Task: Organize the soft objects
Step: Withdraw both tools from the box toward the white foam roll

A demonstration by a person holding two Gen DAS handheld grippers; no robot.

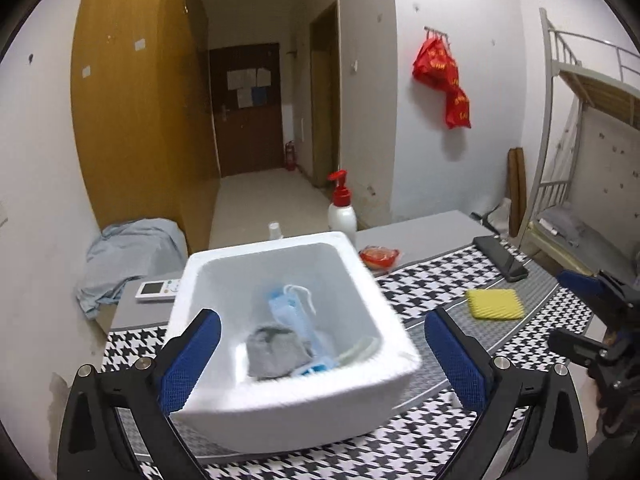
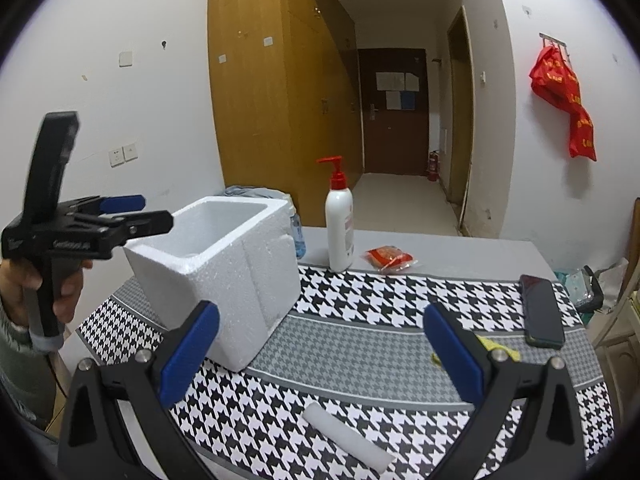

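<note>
A white foam box (image 1: 280,404) stands on the houndstooth mat, right under my left gripper (image 1: 322,316). That gripper is open, with nothing between its pads. Inside the box lie a blue face mask (image 1: 288,300), a grey cloth (image 1: 276,350) and a pale item (image 1: 360,350). A yellow sponge cloth (image 1: 495,303) lies on the mat to the right of the box. My right gripper (image 2: 320,310) is open and hovers over the mat. The yellow cloth (image 2: 496,346) peeks from behind its right finger. A white foam strip (image 2: 346,436) lies below it. The box (image 2: 224,264) is to its left.
A pump bottle (image 2: 339,224), a red packet (image 2: 388,258) and a black phone (image 2: 542,312) sit along the table's far and right sides. A white remote (image 1: 156,290) lies left of the box. A light blue garment (image 1: 128,252) is heaped beyond the left corner.
</note>
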